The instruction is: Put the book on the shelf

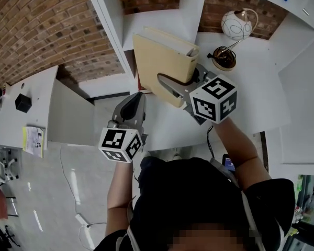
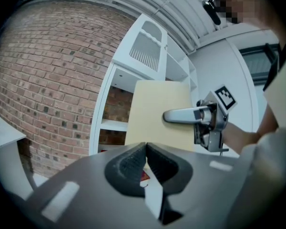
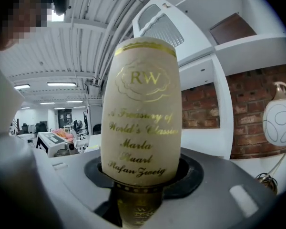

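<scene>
Two tongs I hold before the shelf (image 1: 191, 20). My right tongs (image 1: 170, 83) are clamped on the spine of the book (image 1: 159, 59), upright just before the shelf. My left tongs (image 1: 134, 102), near the shelf's left wall, are closed together, empty.

A lamp (image 1: 236, 24) with a round white ball stands on a white table (image 1: 261, 93). A red brick wall (image 1: 36, 25) is behind it. Far to the left, a small black box (image 1: 23, 103) and a yellow booklet (image 1: 33, 140) lie apart on another white table (image 1: 8, 124).
</scene>
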`<state>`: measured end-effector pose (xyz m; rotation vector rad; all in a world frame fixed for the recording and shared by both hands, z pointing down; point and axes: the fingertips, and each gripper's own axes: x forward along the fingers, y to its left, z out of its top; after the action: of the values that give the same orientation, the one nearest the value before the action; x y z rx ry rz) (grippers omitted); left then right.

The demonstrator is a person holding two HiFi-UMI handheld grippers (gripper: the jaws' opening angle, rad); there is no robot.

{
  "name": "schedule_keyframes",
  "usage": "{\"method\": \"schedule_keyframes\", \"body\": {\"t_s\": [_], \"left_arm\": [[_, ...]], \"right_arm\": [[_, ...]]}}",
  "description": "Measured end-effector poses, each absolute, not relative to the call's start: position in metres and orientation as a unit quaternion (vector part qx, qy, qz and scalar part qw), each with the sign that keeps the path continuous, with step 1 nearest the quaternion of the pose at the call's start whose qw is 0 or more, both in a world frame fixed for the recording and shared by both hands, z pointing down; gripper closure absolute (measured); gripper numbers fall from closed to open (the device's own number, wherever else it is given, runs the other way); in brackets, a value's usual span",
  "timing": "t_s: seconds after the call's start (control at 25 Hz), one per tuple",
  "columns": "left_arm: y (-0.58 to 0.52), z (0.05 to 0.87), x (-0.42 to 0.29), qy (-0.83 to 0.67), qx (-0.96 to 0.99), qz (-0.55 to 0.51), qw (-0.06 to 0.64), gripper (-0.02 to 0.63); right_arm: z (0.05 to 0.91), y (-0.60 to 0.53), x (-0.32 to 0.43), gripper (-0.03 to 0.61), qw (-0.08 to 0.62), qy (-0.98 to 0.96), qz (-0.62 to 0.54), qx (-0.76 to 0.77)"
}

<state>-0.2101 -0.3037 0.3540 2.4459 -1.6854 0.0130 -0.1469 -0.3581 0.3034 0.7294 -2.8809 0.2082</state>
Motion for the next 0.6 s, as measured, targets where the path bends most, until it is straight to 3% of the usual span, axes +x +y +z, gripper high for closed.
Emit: {"method": "schedule_keyframes", "body": {"t_s": [0.6], "left_arm": [[-0.352,0.305,-0.257,-0.515,0.856,-0.003,0.043,0.609]], "right_arm": [[0.268,-0.400,-0.189,0.353,0.062,-0.949,0.045,0.307]]}}
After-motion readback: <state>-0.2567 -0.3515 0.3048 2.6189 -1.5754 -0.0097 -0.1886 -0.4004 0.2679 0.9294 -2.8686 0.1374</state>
